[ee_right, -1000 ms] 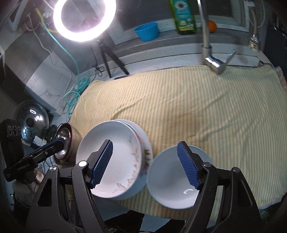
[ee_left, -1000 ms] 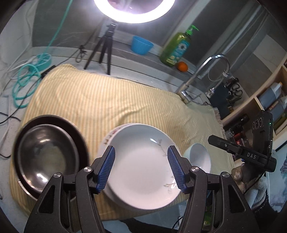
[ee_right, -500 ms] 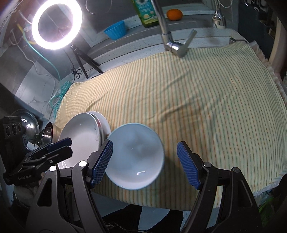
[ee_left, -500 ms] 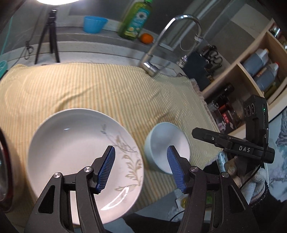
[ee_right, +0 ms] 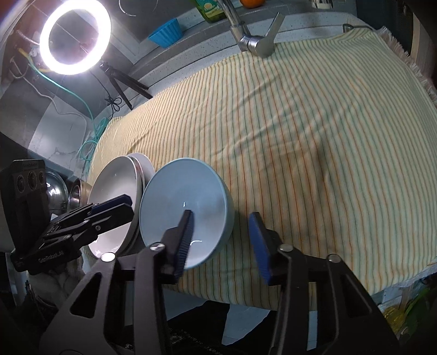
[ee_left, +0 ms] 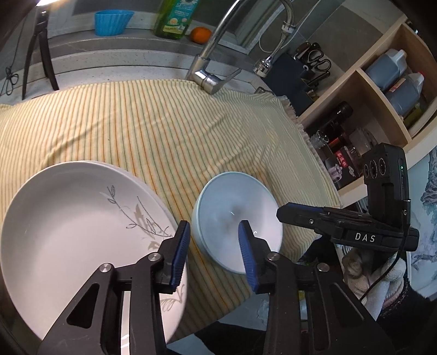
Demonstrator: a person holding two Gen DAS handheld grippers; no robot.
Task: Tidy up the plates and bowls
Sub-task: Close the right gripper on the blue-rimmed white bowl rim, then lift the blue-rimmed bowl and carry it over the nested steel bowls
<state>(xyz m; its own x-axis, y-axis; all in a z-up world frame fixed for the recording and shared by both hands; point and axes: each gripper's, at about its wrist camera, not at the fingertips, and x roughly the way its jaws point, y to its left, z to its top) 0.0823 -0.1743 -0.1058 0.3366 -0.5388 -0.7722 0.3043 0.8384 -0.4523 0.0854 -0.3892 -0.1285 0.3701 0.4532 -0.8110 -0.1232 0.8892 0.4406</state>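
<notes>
A pale blue bowl (ee_left: 235, 207) sits near the front edge of the striped cloth (ee_left: 136, 123), just right of a white plate with a leaf pattern (ee_left: 68, 224). My left gripper (ee_left: 214, 245) straddles the bowl's left rim, one finger inside and one outside. Its jaws are closing, and the pads stand clear of the wall. My right gripper (ee_right: 222, 237) straddles the right rim of the bowl (ee_right: 185, 202) the same way, also closing with a gap left. The plate tops a small stack (ee_right: 117, 191). Each gripper shows in the other's view: the right gripper (ee_left: 284, 214), the left gripper (ee_right: 128, 202).
Steel bowls (ee_right: 79, 191) lie left of the plate stack. A faucet (ee_left: 210, 79) rises at the cloth's far edge, with a blue cup (ee_left: 110, 21), a soap bottle (ee_left: 174, 19) and an orange (ee_left: 200, 35) on the ledge. A ring light (ee_right: 75, 37) stands back left and a shelf of bottles (ee_left: 387, 79) is on the right.
Both grippers have swung in over the blue bowl and come lower. Their jaws have narrowed around its opposite rims. The left one was over the white plate before.
</notes>
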